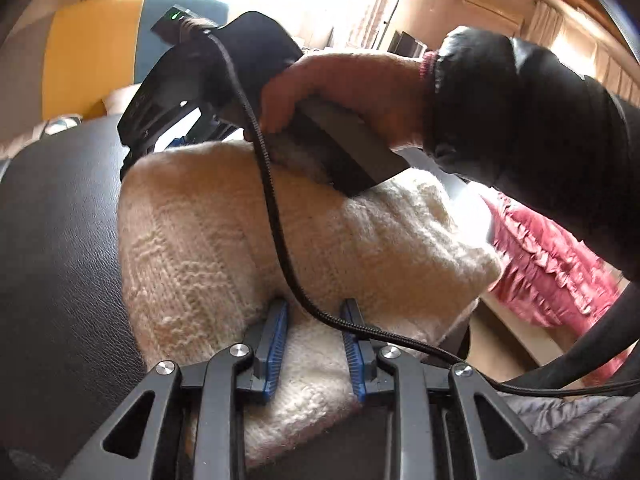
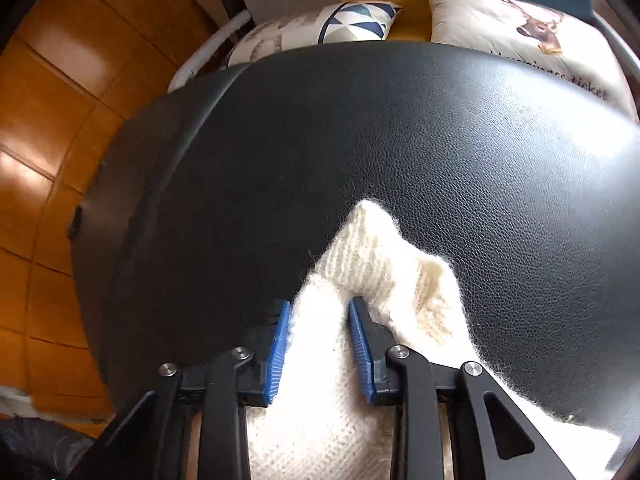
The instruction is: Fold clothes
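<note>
Right now the left gripper (image 1: 314,312) is reaching low over a black leather-look worktop (image 1: 56,240), its blue-padded fingers (image 1: 276,340) standing a little apart with a bunched edge of the cream knitted sweater (image 1: 224,248) sitting between them; whether the pads are actually biting the wool cannot be told from this view. Across the garment, a person's hand (image 1: 344,92) in a dark sleeve (image 1: 520,112) is gripping the handle of the right gripper (image 2: 318,312) from above, tilting that tool down so its nose is dipping toward the far side of the sweater, with a braided black cable (image 1: 276,216) trailing back over the knit. In the right wrist view those fingers (image 2: 360,340) are closing on a thick fold of the same sweater, wool filling the gap between the blue pads. The sweater is lying heaped on the worktop, its long axis running roughly from one gripper to the other, and a ribbed end (image 2: 372,240) is poking forward past the right fingers toward the worktop's far edge. Beyond that edge two printed cushions (image 2: 320,28) are resting against a yellow and blue wall, and a pink ruffled fabric (image 1: 552,264) is showing below the sleeve.
</note>
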{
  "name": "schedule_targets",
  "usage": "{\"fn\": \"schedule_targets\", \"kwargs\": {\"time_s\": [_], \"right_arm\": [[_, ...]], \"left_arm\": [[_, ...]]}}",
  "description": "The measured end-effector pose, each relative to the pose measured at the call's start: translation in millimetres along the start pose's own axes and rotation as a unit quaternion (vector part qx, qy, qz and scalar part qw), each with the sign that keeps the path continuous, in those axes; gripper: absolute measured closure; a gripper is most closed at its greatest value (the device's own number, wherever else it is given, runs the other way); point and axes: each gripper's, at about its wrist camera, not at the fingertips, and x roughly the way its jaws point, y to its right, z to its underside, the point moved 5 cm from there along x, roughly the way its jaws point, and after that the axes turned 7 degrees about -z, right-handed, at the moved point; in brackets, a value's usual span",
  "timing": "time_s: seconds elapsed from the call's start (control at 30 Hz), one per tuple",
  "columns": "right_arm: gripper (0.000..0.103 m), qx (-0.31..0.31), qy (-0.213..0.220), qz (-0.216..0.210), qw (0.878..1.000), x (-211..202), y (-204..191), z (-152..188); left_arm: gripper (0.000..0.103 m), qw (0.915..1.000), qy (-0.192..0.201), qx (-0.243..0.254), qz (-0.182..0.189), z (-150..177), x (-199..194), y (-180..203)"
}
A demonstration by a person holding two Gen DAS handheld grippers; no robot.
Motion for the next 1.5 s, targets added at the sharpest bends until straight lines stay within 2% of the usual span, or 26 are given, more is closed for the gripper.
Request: {"fn": "schedule_targets", "kwargs": {"time_s": [0.17, 0.27, 0.3, 0.4, 0.57, 0.77, 0.9, 1.1, 1.3, 1.4, 1.5], "right_arm": [[0.072, 0.02, 0.021, -0.008, 1.0, -11.6, -0.7, 0.2], [0.067, 0.028, 0.073, -0.023, 0.997, -48.6, -7.4, 4.1], [0.063, 0.029, 0.093, -0.029, 0.995, -64.8, -10.8, 7.8], [0.055, 0.023, 0.147, -0.043, 0.988, -116.7, -24.8, 30.2], [0.055, 0.023, 0.159, -0.029, 0.987, -144.3, -29.4, 84.8], [0.055, 0.024, 0.167, -0.012, 0.986, -172.1, -32.1, 150.8], [0.055, 0.024, 0.174, -0.003, 0.984, -187.5, -34.0, 189.2], [0.055, 0.011, 0.177, 0.023, 0.984, -181.1, -29.6, 192.1], [0.054, 0.03, 0.141, 0.08, 0.986, -156.3, -8.0, 199.1], [0.053, 0.045, 0.146, 0.077, 0.985, -151.8, -0.8, 205.8], [0.053, 0.06, 0.153, 0.072, 0.984, -149.8, 5.0, 210.9]], "left_arm": [[0.076, 0.9996, 0.005, -0.026, 0.009, -6.6, -17.3, -10.3], [0.076, 0.9981, 0.016, -0.057, 0.015, -10.2, -36.7, -24.0], [0.076, 0.9976, 0.021, -0.065, 0.013, -9.9, -44.2, -28.8], [0.075, 0.995, 0.038, -0.093, -0.001, 1.9, -79.5, -42.2], [0.075, 0.9937, 0.051, -0.096, -0.027, -8.7, -98.6, -44.3], [0.075, 0.9968, 0.052, -0.043, -0.044, -47.2, -85.3, -26.7], [0.075, 0.9968, 0.052, -0.036, -0.05, -73.0, -70.2, -18.7], [0.075, 0.9957, 0.026, -0.049, -0.074, -93.0, -47.8, -28.4], [0.075, 0.993, -0.03, -0.043, -0.106, -77.1, -0.1, -31.6], [0.074, 0.9908, -0.045, -0.033, -0.123, -70.6, 13.1, -30.0], [0.074, 0.9906, -0.047, -0.039, -0.122, -77.1, 7.5, -31.8]]}}
